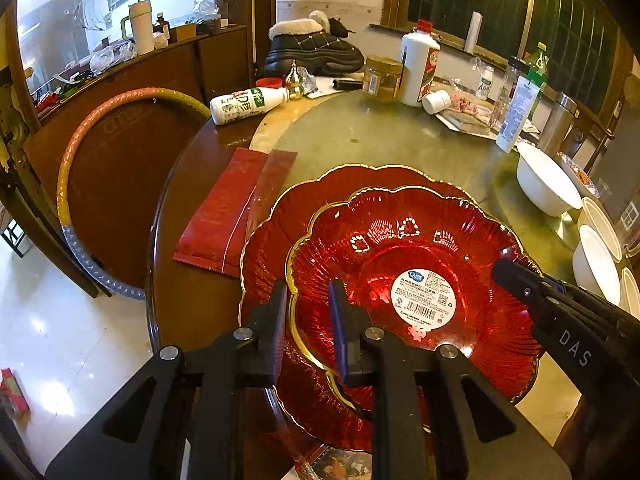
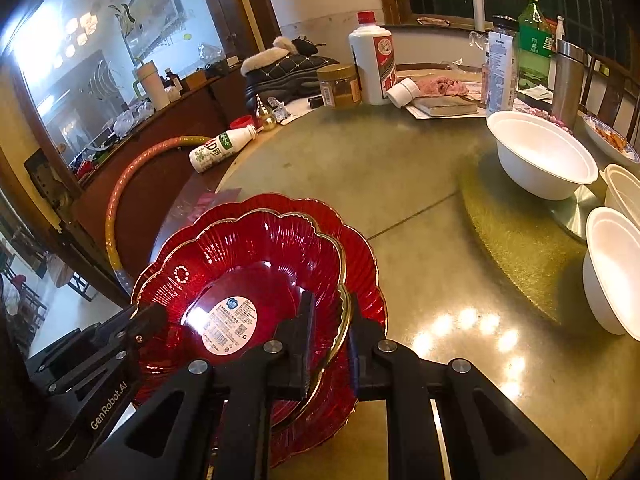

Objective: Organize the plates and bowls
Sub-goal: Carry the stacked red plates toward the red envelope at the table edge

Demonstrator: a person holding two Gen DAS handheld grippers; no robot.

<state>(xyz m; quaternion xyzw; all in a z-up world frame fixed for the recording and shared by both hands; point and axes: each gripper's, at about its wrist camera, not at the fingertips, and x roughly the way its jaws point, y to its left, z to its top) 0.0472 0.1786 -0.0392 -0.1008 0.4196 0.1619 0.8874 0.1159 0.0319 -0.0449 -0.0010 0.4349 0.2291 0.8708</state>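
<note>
A red scalloped glass plate with a gold rim and a white label (image 1: 404,280) (image 2: 256,272) sits on top of a larger red plate (image 1: 280,220) (image 2: 360,264) at the table's near edge. My left gripper (image 1: 308,320) straddles the top plate's left rim, fingers slightly apart around it. My right gripper (image 2: 330,340) straddles the same plate's right rim, and it also shows in the left wrist view (image 1: 520,280). Several white bowls (image 2: 540,156) (image 1: 544,188) stand to the right.
A red packet (image 1: 232,208) lies left of the plates. Bottles (image 2: 372,60), a jar (image 2: 340,86), a fallen milk bottle (image 1: 248,104), a boot (image 1: 316,48) and papers crowd the table's far side. A hoop (image 1: 80,168) leans on a chair at left.
</note>
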